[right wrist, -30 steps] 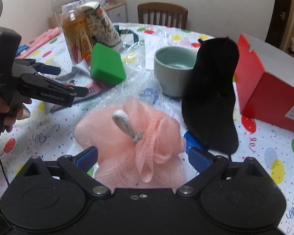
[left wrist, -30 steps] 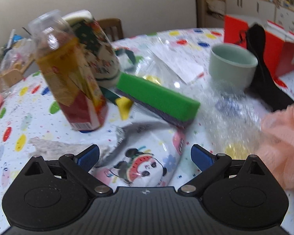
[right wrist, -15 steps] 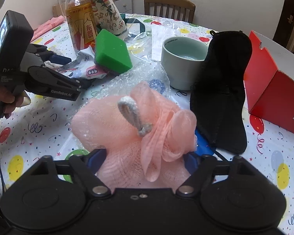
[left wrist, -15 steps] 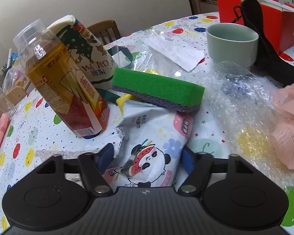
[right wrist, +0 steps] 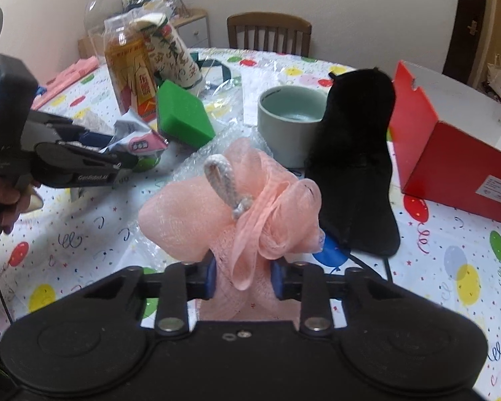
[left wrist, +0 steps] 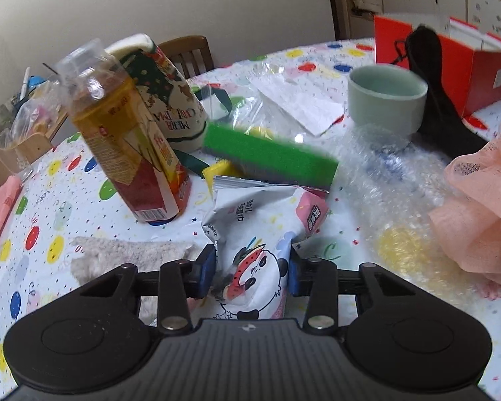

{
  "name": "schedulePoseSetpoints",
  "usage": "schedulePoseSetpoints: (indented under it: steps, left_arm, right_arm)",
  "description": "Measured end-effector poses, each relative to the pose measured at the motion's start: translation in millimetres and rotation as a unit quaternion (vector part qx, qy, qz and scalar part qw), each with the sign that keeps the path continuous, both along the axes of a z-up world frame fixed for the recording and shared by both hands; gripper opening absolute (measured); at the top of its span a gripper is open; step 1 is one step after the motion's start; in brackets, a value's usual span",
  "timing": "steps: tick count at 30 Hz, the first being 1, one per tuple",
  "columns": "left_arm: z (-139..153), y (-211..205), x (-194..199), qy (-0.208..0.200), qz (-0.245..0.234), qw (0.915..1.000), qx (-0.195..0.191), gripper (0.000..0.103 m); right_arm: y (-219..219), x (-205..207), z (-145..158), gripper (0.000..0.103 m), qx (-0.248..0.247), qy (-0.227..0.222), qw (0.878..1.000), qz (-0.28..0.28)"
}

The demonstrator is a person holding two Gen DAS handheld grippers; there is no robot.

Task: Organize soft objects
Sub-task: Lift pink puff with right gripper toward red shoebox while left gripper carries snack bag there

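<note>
My left gripper (left wrist: 250, 272) is closing its jaws on a white tissue pack (left wrist: 264, 230) printed with a panda, and both blue pads press into its crumpled sides. From the right wrist view the same left gripper (right wrist: 117, 152) and tissue pack (right wrist: 140, 142) appear at the left, with a hand on the handle. My right gripper (right wrist: 242, 277) is closing on a peach mesh bath pouf (right wrist: 230, 207) with a grey cord loop, squeezed between its pads. The pouf (left wrist: 484, 207) also shows at the right edge of the left wrist view. A green sponge (left wrist: 270, 157) lies just past the tissue pack.
On the balloon-print tablecloth (right wrist: 451, 267) stand a tea bottle (left wrist: 123, 140), a Christmas-print roll (left wrist: 170, 100), a pale green cup (right wrist: 290, 123), a black fabric pouch (right wrist: 354, 153) and a red box (right wrist: 451, 143). Bubble wrap (left wrist: 394, 180) lies under the pouf. A chair (right wrist: 269, 35) stands behind.
Both grippers went from wide open to closed: the left onto the tissue pack, the right onto the peach pouf, which now bunches between the pads. Both packs look slightly lifted and crumpled.
</note>
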State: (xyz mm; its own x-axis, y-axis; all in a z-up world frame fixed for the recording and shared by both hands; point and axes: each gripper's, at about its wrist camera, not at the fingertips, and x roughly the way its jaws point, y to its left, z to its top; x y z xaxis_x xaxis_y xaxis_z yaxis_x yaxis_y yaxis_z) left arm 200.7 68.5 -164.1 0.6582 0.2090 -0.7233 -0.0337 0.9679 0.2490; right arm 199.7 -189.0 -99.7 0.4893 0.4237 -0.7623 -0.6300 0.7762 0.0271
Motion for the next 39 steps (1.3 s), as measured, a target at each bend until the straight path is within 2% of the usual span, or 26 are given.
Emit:
schedulePoseSetpoints:
  steps: [4,11,21,28,34,39]
  left_arm:
    - [14.1,-3.8,-15.6,-0.015,0.009,0.9998,-0.013,0.04]
    - [45.8,-7.5,-49.1,-0.039,0.017,0.9974,-0.058,0.04]
    - [102.0,-33.9,-74.8,-0.074,-0.013,0.9903,-0.117,0.04]
    - [132.2,-52.4,-58.8,-0.082,-0.023,0.9846,-0.153,0.04]
    - [152.7,-86.0,-27.1,-0.094,-0.051,0.9834,-0.147,0.04]
    - [161.7,-125.2,15.8,-0.092,-0.065,0.982,-0.152,0.04]
  right_arm:
    - [-6.7,-12.4,11.6,0.026,0.013,-0.014,1.0,-0.008]
    - [-25.1,-37.0,40.1,0.025,0.039,-0.034,0.998,-0.03]
    - [-51.2,-51.2,95.9,0.026,0.059,-0.069,0.994,-0.056]
    - [-83.2,-26.4,126.4,0.026,0.073,-0.081,0.99,-0.095]
    - [-118.3,15.0,143.2,0.026,0.078,-0.093,0.985,-0.124]
    - [-150.8,55.3,148.2,0.026,0.074,-0.103,0.983,-0.134]
